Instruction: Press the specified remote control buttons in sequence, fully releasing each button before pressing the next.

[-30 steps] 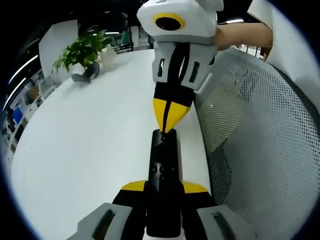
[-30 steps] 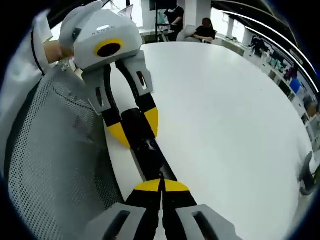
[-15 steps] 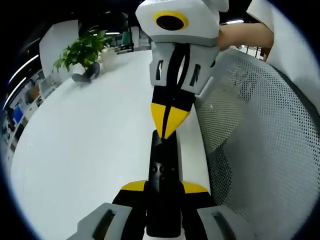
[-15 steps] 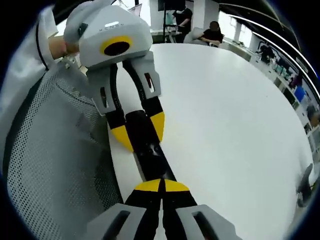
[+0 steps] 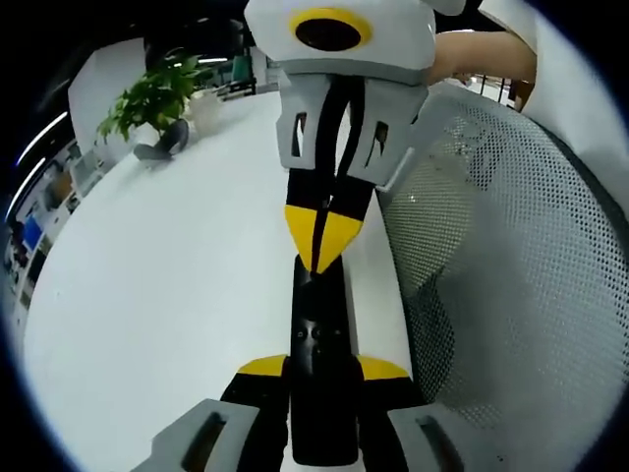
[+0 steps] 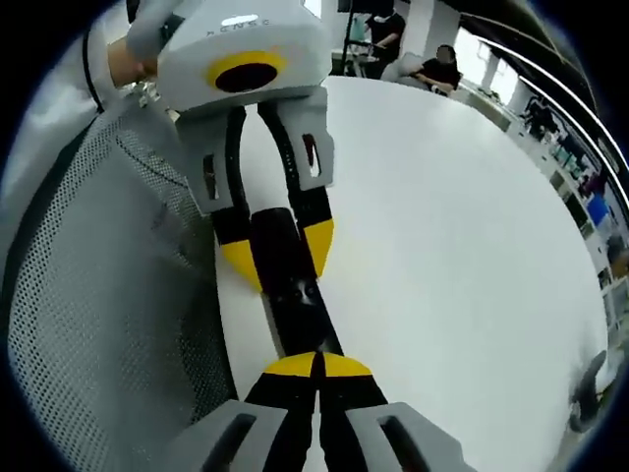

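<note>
A black remote control (image 5: 319, 334) lies lengthwise between the yellow-tipped jaws of my left gripper (image 5: 322, 368), which is shut on its near half. My right gripper (image 5: 317, 264) comes in from the top, shut, with its joined yellow tips resting on the remote's far part. In the right gripper view, my right gripper (image 6: 316, 366) sits shut over the remote control (image 6: 295, 305). Farther along the remote, my left gripper (image 6: 280, 258) clamps its sides. The button under the tips is hidden.
A large white table (image 5: 167, 285) stretches out under the remote. A grey mesh chair back (image 5: 501, 265) stands close beside both grippers. A potted plant (image 5: 157, 98) stands at the table's far end. People sit at the back (image 6: 447, 64).
The two grippers have drawn closer together. The right gripper's shut tips have slid a little along the remote toward the left gripper. The left gripper's hold is unchanged.
</note>
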A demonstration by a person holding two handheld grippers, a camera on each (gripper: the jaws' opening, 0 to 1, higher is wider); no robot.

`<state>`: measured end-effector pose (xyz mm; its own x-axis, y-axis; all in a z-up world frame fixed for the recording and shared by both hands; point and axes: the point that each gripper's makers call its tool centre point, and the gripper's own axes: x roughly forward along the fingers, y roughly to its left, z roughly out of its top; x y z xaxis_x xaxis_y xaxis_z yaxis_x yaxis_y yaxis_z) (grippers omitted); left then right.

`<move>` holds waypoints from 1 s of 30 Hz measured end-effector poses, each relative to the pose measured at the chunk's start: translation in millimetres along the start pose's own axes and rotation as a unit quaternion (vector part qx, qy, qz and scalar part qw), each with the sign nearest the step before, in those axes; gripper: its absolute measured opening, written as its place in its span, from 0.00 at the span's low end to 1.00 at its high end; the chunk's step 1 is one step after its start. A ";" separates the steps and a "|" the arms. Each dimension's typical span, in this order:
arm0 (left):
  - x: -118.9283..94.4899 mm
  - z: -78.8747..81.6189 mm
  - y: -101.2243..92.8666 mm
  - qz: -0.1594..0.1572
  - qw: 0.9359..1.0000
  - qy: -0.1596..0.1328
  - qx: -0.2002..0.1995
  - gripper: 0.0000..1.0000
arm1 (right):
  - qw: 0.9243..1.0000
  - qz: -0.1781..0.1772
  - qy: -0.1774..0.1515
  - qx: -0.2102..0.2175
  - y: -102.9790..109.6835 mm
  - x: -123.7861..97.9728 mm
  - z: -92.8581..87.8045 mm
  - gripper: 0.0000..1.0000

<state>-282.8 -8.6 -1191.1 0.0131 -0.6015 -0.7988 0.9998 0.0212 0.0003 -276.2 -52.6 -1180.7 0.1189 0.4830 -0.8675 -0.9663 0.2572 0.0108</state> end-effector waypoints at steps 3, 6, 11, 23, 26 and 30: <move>-0.2 -0.3 -1.0 -0.004 1.000 0.001 0.001 0.25 | 1.000 0.010 -0.014 0.019 0.1 -2.3 0.7 0.00; -2.1 -2.8 -5.8 -0.015 1.000 0.012 0.015 0.25 | 0.999 0.008 -0.034 0.030 0.4 -7.2 7.0 0.00; -1.6 -2.1 -4.4 -0.013 1.000 0.014 0.009 0.25 | 0.999 0.025 -0.033 -0.012 15.4 -3.4 16.4 0.00; -1.7 -2.3 -4.6 -0.002 1.000 0.007 -0.010 0.24 | 0.997 0.035 0.002 -0.073 16.7 5.8 10.8 0.00; -1.7 -2.2 -4.7 0.001 1.000 0.004 -0.014 0.24 | 0.996 0.028 0.012 -0.087 16.8 7.4 10.6 0.00; -1.7 -2.2 -4.7 0.006 1.000 -0.004 -0.020 0.24 | 0.992 0.016 0.028 -0.118 16.9 8.6 10.0 0.00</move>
<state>-287.6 -5.9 -1191.0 0.0245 -0.6066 -0.7946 0.9981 0.0593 -0.0145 -289.3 -35.7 -1183.1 0.0810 0.4385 -0.8951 -0.9967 0.0359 -0.0726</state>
